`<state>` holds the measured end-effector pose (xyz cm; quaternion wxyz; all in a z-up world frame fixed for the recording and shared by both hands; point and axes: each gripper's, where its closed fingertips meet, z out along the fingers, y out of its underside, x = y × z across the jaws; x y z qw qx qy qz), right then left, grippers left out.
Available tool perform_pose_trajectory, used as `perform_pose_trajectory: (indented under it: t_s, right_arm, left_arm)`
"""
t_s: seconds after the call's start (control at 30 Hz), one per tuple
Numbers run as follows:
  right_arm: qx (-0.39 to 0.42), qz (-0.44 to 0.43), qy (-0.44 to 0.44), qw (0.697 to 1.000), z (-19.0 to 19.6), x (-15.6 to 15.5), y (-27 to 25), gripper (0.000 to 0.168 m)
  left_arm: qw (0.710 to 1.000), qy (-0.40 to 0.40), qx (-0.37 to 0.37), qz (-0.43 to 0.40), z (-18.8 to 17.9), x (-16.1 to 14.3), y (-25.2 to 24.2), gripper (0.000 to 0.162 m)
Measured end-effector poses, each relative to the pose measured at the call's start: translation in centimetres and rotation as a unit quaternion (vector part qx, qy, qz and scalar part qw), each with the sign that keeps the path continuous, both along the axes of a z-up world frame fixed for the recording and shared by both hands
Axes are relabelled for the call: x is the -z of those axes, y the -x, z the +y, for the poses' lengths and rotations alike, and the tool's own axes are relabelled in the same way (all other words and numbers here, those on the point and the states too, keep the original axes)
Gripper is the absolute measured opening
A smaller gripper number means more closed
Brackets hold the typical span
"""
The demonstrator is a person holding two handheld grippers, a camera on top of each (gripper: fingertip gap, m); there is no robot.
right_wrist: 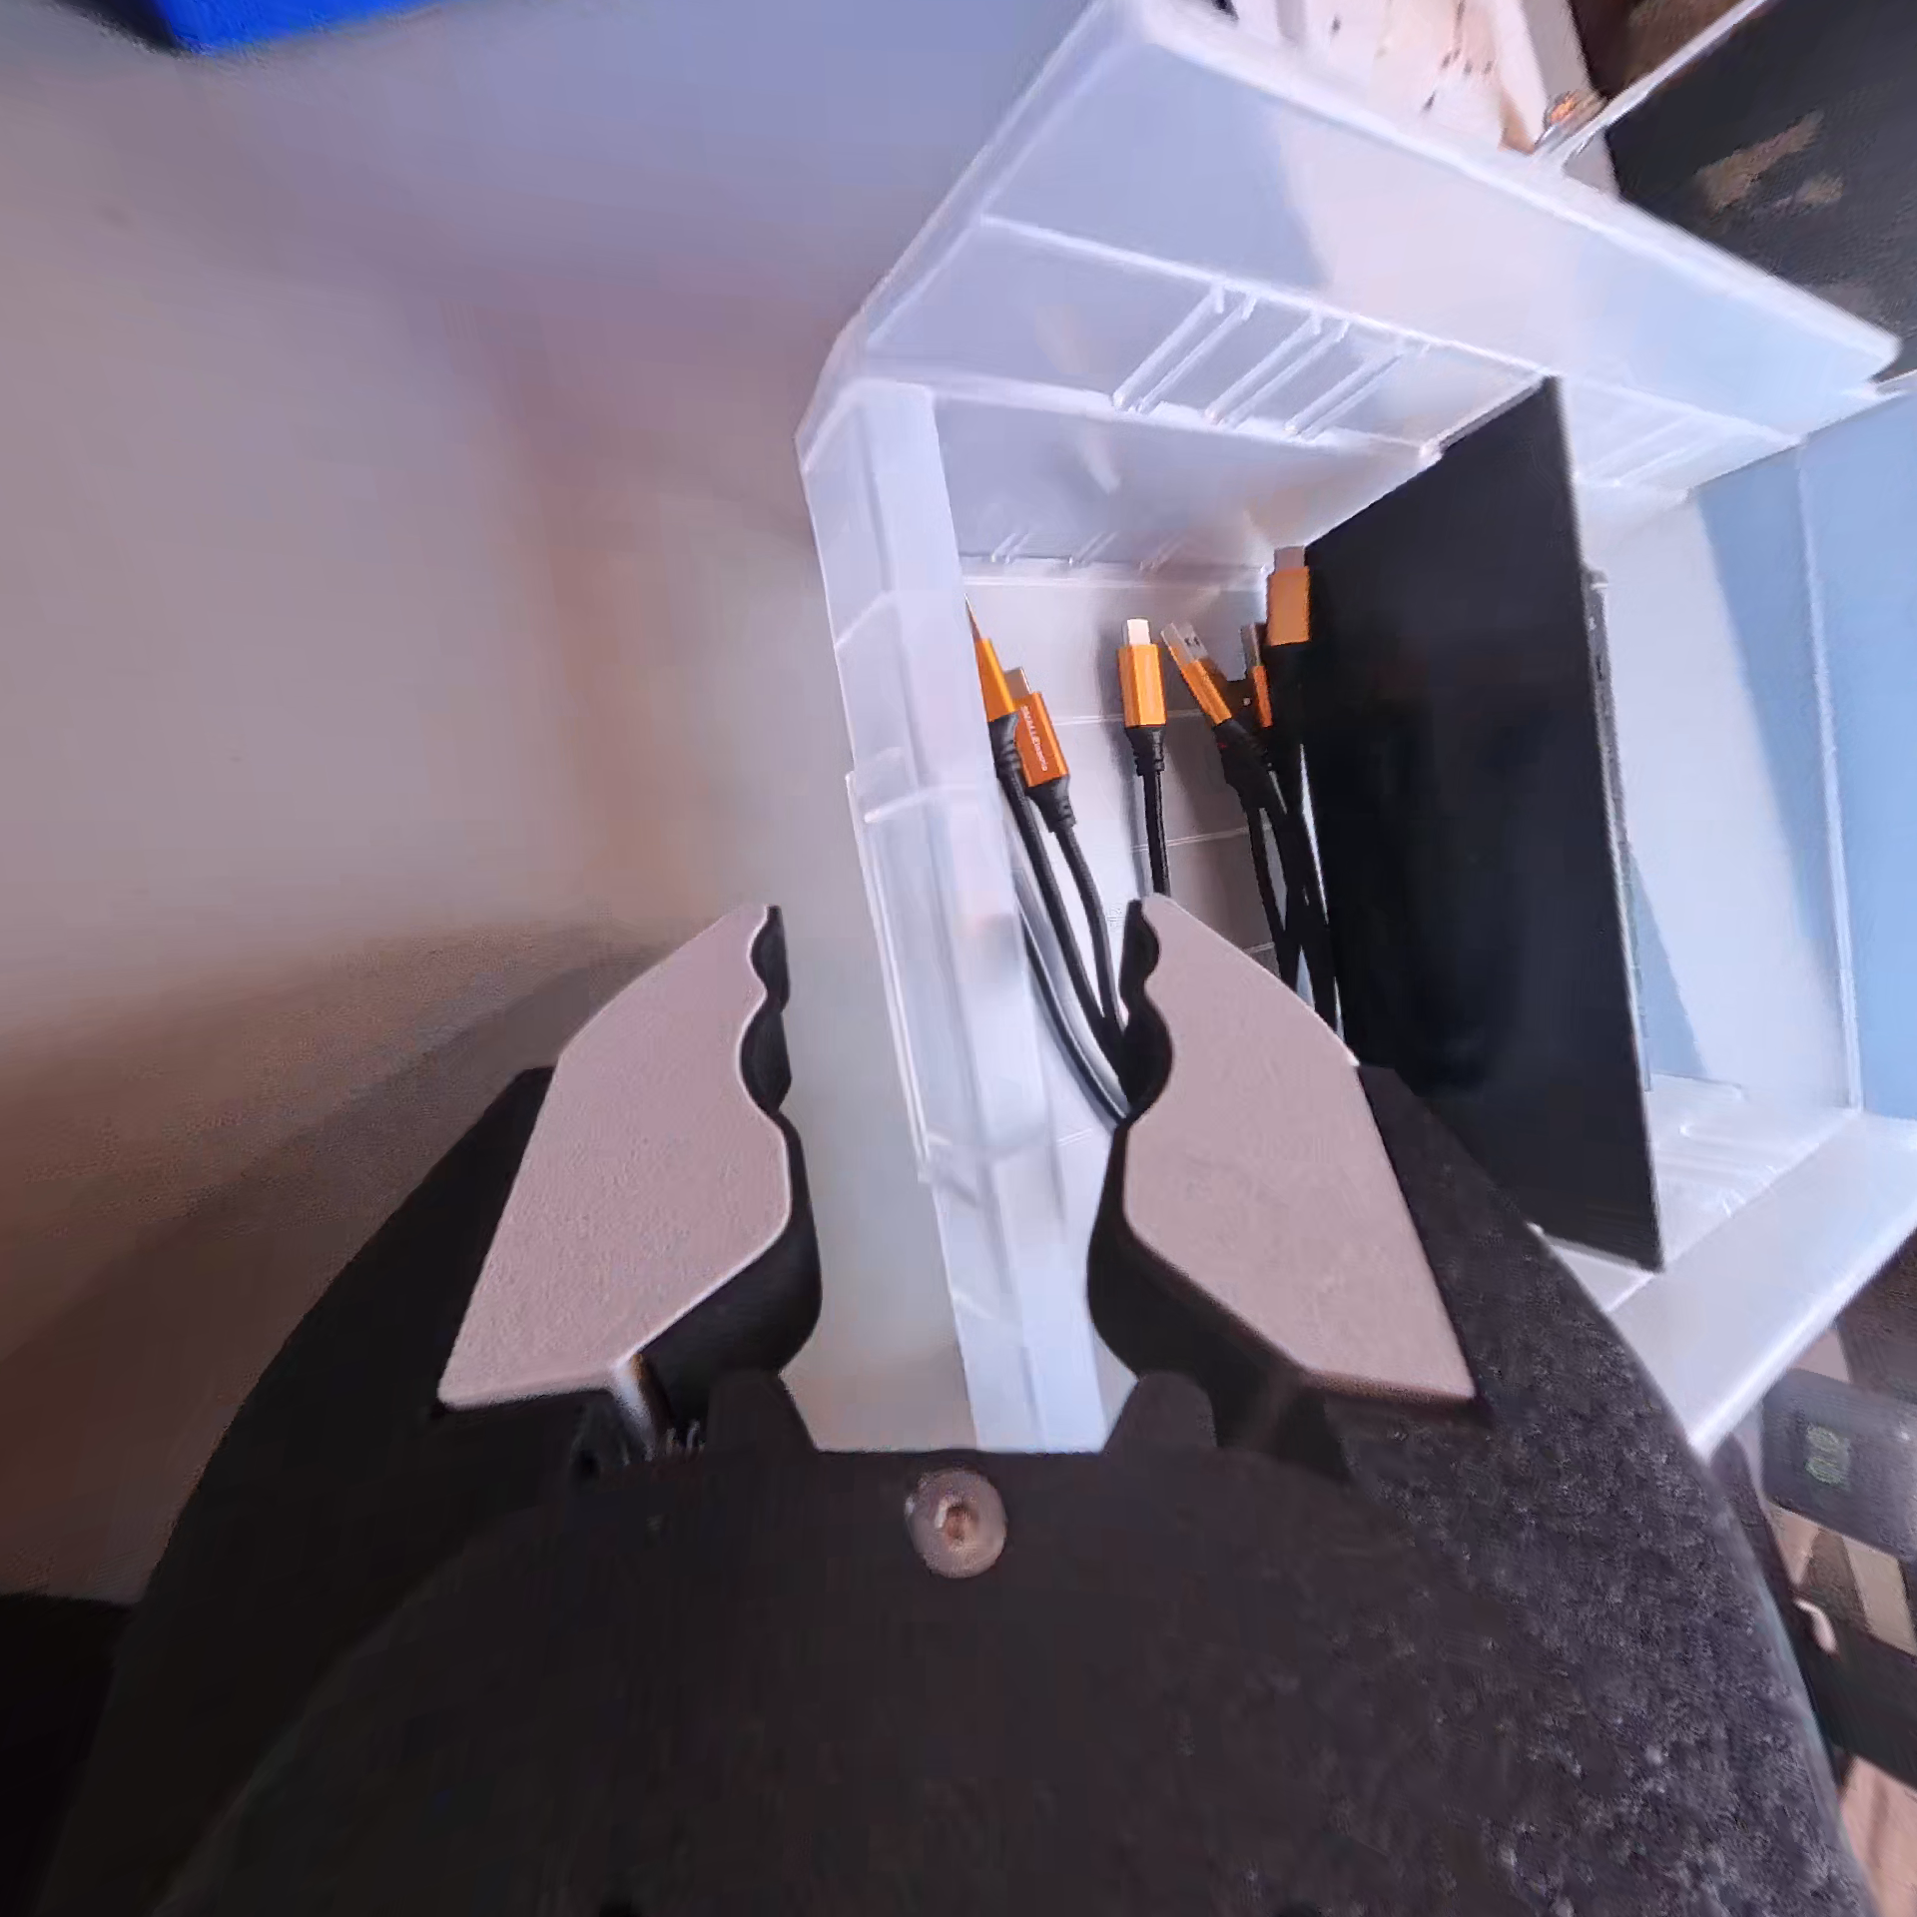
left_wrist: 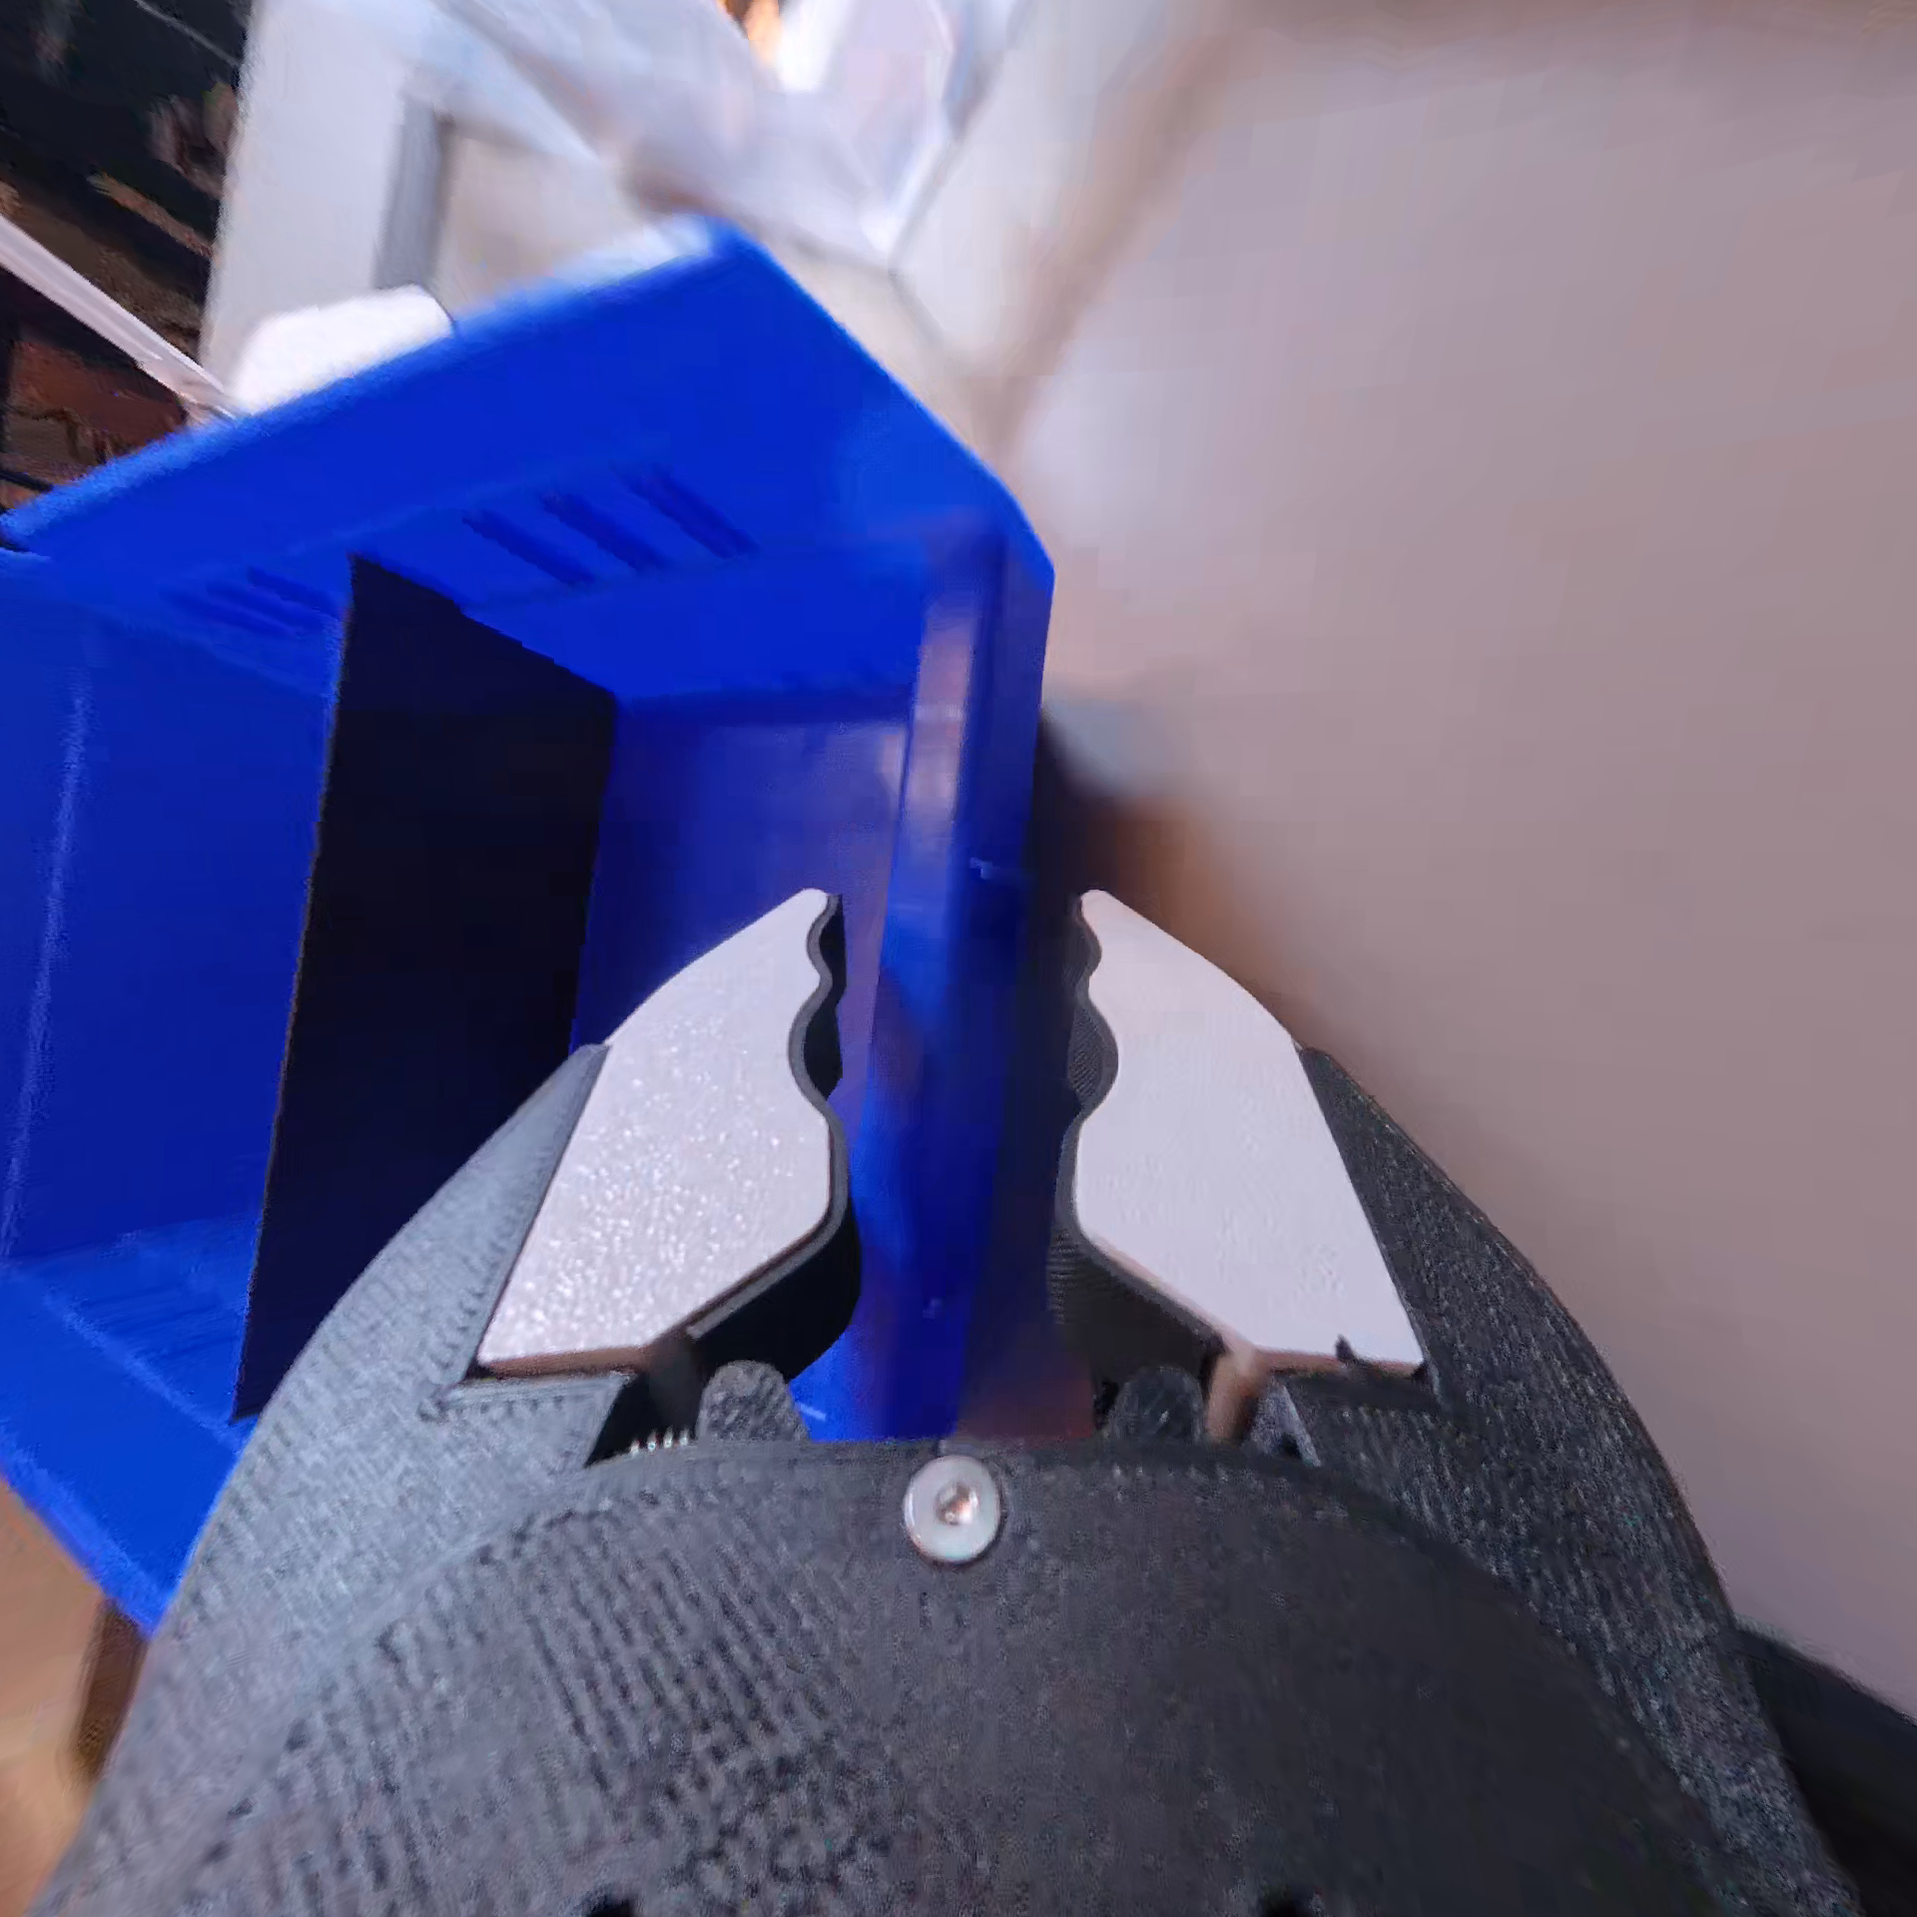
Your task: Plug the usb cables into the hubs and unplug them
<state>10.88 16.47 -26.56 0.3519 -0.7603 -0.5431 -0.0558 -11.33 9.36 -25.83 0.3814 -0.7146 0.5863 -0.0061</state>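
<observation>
USB cables (right_wrist: pixel 1146 726): a bunch of black cords with orange plug ends, standing in the left compartment of a clear plastic bin (right_wrist: pixel 1193 311), plugs pointing up and away from the camera, long axes roughly along the right gripper's finger line. A black divider panel (right_wrist: pixel 1473 830) closes that compartment on its right side. No hubs can be made out in either view.

Right gripper (right_wrist: pixel 960 923): fingers straddle the clear bin's near-left wall, left finger outside, right finger inside just beside the cords. Jaws partly apart, with a visible gap on the outer side of the wall; it looks like a loose straddle, but whether the pads press cannot be told. The cables lie ahead and slightly right of its tips, so this hand is the nearer one.

Left gripper (left_wrist: pixel 954 913): jaws narrow, clamped on the right side wall of a blue plastic bin (left_wrist: pixel 519 498), which has its own dark divider (left_wrist: pixel 456 934). The blue bin looks tilted and blurred. No cables show in that view.

Both bins sit on a pale tabletop (right_wrist: pixel 363 519); the blue bin peeks in at the top-left corner of the right wrist view, well apart from the cables.

Judgement: bins are being positioned, and no plugging has begun.
</observation>
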Motion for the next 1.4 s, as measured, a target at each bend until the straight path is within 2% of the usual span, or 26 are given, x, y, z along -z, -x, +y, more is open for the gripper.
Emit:
perform_pose_trajectory:
  t_s: [0.03,0.07,0.2,0.4,0.5,0.57,0.63,0.7,0.77,0.83,0.87,0.9,1.0,1.1,1.2,1.3,1.4]
  right_arm:
    - [-0.005,-0.018,0.008,1.0,0.4,0.6,0.1,0.052]
    - [-0.017,-0.033,0.009,0.999,0.5,1.1,0.3,0.034]
    - [-0.061,-0.044,-0.012,0.997,-1.7,1.1,2.0,0.03]
    - [-0.122,-0.039,-0.016,0.992,-10.5,0.6,3.9,0.031]
    - [-0.144,0.092,0.019,0.985,-16.6,-2.9,5.7,0.034]
    - [-0.11,0.208,0.003,0.972,-18.3,-6.9,4.8,0.042]
    - [-0.019,0.303,-0.055,0.951,-17.4,-10.3,1.3,0.049]
    - [0.087,0.352,-0.115,0.925,-15.4,-11.3,-3.3,0.056]
    - [0.16,0.359,-0.112,0.913,-13.3,-9.6,-6.2,0.065]
    - [0.2,0.336,-0.064,0.918,-11.5,-6.3,-7.1,0.068]
    - [0.205,0.331,-0.037,0.92,-10.9,-4.8,-6.9,0.065]
    - [0.206,0.336,-0.019,0.919,-10.5,-3.8,-6.5,0.053]
    - [0.225,0.317,-0.044,0.92,-9.7,-3.2,-6.9,0.032]
    - [0.228,0.312,-0.05,0.921,-10.1,-3.4,-6.9,0.031]
    - [0.227,0.328,-0.09,0.913,-11.2,-5.2,-7.1,0.023]
    - [0.208,0.314,-0.163,0.912,-13.0,-8.4,-7.0,0.011]
    - [0.17,0.314,-0.199,0.913,-14.9,-11.5,-4.9,0.012]
  left_arm:
    - [0.999,0.0,-0.001,-0.047,-0.4,-1.3,-0.4,0.044]
    - [0.995,-0.003,-0.003,-0.097,-0.8,-2.5,-0.8,0.045]
    - [0.967,0.011,-0.01,-0.253,-2.6,-5.2,-2.3,0.046]
    - [0.946,0.071,0.009,-0.316,-5.0,-4.3,-7.1,0.048]
    - [0.94,0.098,0.016,-0.326,-6.4,-4.1,-9.4,0.057]
    - [0.938,0.094,0.008,-0.333,-6.9,-4.2,-10.0,0.062]
    - [0.937,0.083,-0.011,-0.34,-6.9,-4.2,-10.3,0.063]
    - [0.938,0.069,-0.035,-0.337,-6.1,-3.7,-10.8,0.064]
    - [0.936,0.084,-0.049,-0.339,-5.5,-3.0,-11.8,0.061]
    - [0.937,0.082,-0.066,-0.333,-4.8,-2.2,-12.3,0.045]
    - [0.94,0.066,-0.068,-0.329,-4.5,-2.2,-12.4,0.04]
    - [0.942,0.061,-0.074,-0.321,-4.4,-2.1,-12.4,0.038]
    - [0.955,0.027,-0.074,-0.286,-4.1,-2.2,-12.3,0.033]
    - [0.963,-0.013,-0.066,-0.26,-4.1,-2.7,-12.1,0.029]
    - [0.967,-0.089,-0.043,-0.236,-4.7,-5.1,-12.1,0.025]
    - [0.954,-0.133,-0.036,-0.266,-5.7,-9.4,-11.4,0.021]
    - [0.945,-0.189,-0.038,-0.264,-7.2,-13.2,-9.3,0.016]
